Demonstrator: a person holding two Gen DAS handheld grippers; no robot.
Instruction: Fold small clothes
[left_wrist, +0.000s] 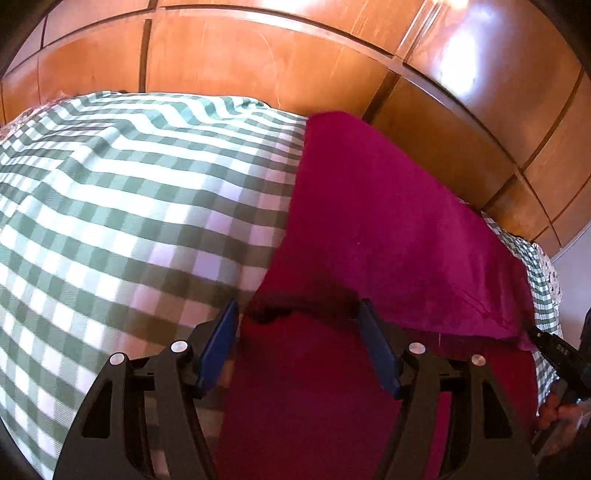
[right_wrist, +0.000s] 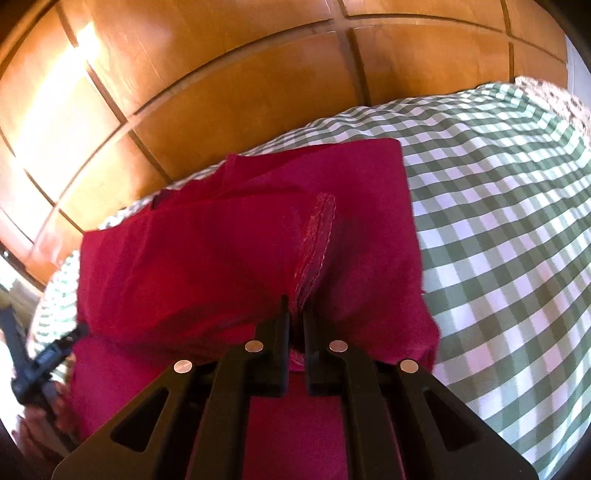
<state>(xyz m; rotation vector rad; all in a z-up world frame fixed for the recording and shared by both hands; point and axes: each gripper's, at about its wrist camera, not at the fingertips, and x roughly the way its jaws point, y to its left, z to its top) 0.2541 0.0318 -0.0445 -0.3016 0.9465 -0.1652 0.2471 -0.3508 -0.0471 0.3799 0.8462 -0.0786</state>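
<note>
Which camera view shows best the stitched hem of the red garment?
The right wrist view: the stitched hem runs up from the shut right gripper. The left wrist view shows only plain red garment, no stitching.

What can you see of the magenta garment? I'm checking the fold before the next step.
The magenta fabric garment looks soft and matte, with a stitched hem strip running up its middle. It lies partly folded in layers on the green-and-white checked bedcover, its far edge straight. The right gripper is shut on a raised ridge at the hem; the left gripper hangs open over its near edge.
</note>
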